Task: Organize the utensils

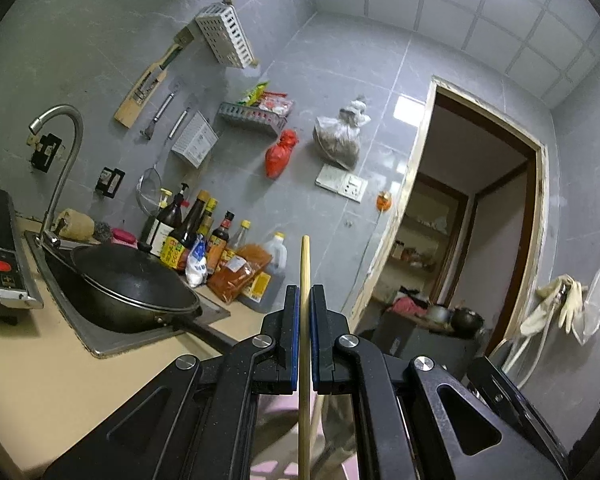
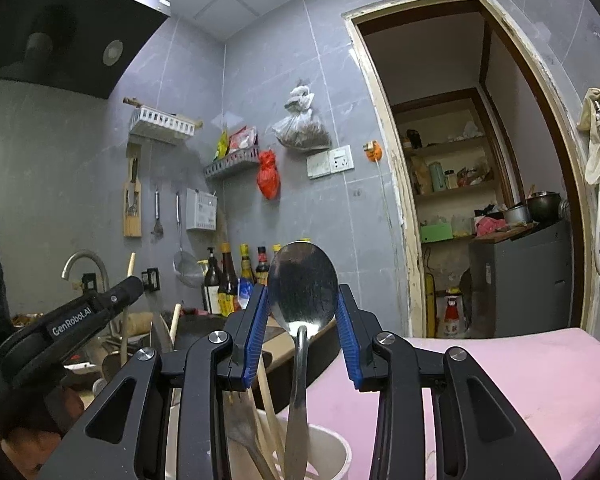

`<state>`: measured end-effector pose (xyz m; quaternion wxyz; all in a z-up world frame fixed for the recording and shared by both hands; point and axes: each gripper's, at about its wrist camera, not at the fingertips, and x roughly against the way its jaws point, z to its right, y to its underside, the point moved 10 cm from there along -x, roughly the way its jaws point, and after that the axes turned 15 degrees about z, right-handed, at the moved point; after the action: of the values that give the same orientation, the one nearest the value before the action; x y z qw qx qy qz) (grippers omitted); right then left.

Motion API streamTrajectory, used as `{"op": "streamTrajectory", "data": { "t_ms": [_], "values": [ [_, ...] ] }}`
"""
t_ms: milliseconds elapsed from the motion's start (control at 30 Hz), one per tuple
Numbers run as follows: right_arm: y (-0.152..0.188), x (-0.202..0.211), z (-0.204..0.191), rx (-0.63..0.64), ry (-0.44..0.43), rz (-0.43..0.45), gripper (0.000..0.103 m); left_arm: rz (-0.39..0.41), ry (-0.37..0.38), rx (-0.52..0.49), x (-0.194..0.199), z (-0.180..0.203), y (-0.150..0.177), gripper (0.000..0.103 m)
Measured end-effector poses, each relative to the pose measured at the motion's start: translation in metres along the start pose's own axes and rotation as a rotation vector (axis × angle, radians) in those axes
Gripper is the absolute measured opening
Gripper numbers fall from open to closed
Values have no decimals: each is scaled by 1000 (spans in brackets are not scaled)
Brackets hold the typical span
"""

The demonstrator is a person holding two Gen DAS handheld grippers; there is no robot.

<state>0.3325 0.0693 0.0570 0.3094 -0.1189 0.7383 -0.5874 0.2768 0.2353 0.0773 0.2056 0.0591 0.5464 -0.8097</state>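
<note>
Left gripper point(image 1: 305, 292), matte black with speckled arms and blue rubbery pads, is clamped tight on a pale round wooden chopstick point(image 1: 305, 264). The stick runs straight up between the pads, its blunt tip poking above them and the rest of the shaft dropping out of view below. From the right wrist view you can see that same gripper point(image 2: 134, 282) off to the left side with the chopstick sticking up out of it.

Right gripper point(image 2: 303, 308) has ribbed blue pads, and they sit either side of a shiny stainless steel spoon point(image 2: 302, 280). The oval bowl of the spoon faces the camera, a bit smudgy. The pads look right at the bowl's edges, but I honestly can't tell if they're pressing or just framing it. The spoon's handle goes down into a white round utensil cup point(image 2: 332, 452), which also has a few pale wooden sticks point(image 2: 270, 396) and a dull metal utensil in it. The cup sits next to a soft-looking pink surface point(image 2: 540, 380).

Background in the left view: a black round wok point(image 1: 132, 284) sits in the steel sink point(image 1: 100, 344), with a curved steel tap point(image 1: 66, 148), a cluster of glass sauce bottles point(image 1: 188, 232) and glossy grey wall tiles.
</note>
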Motion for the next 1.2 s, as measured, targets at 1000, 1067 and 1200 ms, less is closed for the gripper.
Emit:
{"op": "streamTrajectory", "data": {
  "t_ms": [1000, 1067, 1200],
  "values": [
    [-43, 57, 26, 20, 65, -41, 76, -265, 32, -97, 45, 6, 18, 55],
    [-46, 67, 29, 23, 73, -51, 79, -285, 37, -124, 54, 10, 19, 58],
    [-53, 88, 35, 22, 92, -78, 87, -328, 63, -150, 71, 21, 22, 71]
  ]
}}
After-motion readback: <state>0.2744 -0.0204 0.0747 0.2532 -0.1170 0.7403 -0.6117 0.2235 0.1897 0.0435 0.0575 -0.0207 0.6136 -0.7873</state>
